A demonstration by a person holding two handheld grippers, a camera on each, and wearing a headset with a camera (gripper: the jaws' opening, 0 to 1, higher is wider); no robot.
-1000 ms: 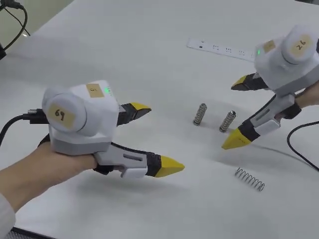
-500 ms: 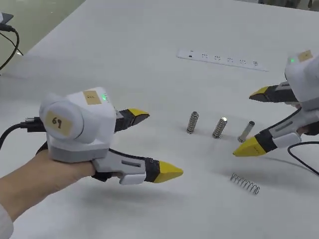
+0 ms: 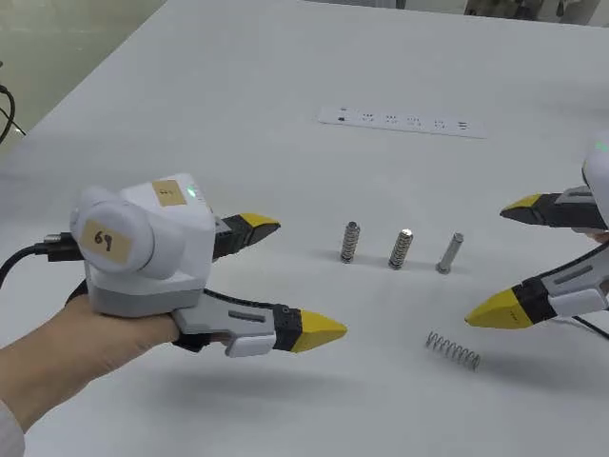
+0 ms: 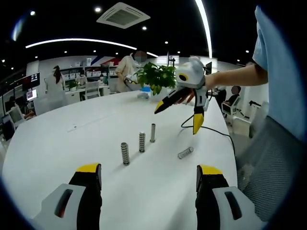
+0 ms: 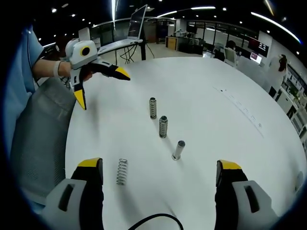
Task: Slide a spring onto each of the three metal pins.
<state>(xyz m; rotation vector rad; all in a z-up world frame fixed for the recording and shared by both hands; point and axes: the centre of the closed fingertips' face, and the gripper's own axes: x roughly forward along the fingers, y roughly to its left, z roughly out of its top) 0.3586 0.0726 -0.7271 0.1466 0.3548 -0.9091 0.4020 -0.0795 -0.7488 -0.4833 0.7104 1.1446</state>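
The left tongs (image 3: 309, 276) and right tongs (image 3: 487, 264) stood released, empty; the right hung near the loose spring (image 3: 452, 349), likely to fetch it for the bare pin (image 3: 449, 253).

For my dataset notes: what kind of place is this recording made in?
Probably an open-plan office: a large white table as the workbench, a potted plant behind it, and a ceiling air vent among strip lights.

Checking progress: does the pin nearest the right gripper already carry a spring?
No, that pin stands bare, while a loose spring lies on the table nearby.
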